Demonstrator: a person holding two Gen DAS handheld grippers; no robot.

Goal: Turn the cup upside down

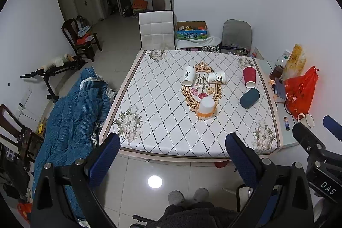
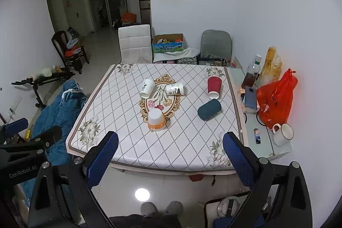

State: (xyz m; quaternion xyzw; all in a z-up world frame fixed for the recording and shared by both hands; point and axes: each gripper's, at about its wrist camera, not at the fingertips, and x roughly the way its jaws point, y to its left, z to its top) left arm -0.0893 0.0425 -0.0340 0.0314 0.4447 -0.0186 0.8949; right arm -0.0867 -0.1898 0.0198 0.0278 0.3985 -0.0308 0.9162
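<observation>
Several cups sit on the patterned table [image 1: 162, 134]. A white cup with an orange band [image 1: 206, 108] [image 2: 156, 119] stands upside down near the middle. A white printed cup [image 1: 188, 76] [image 2: 147, 88], a second printed cup [image 1: 217, 77] [image 2: 175, 89], a red cup [image 1: 249, 76] [image 2: 214, 87] and a dark teal cup [image 1: 249, 98] [image 2: 209, 109] lie on their sides. My left gripper [image 1: 171, 155] is open and empty, held before the table's near edge. My right gripper [image 2: 171, 153] is open and empty too, likewise short of the table.
A side shelf [image 2: 265, 142] at the right holds a red plastic bag [image 2: 275, 102], a phone [image 2: 250, 97], a bottle [image 2: 252, 72] and a white mug [image 2: 282, 134]. Chairs [image 1: 157, 30] stand behind the table. A blue blanket [image 1: 72, 112] lies at the left.
</observation>
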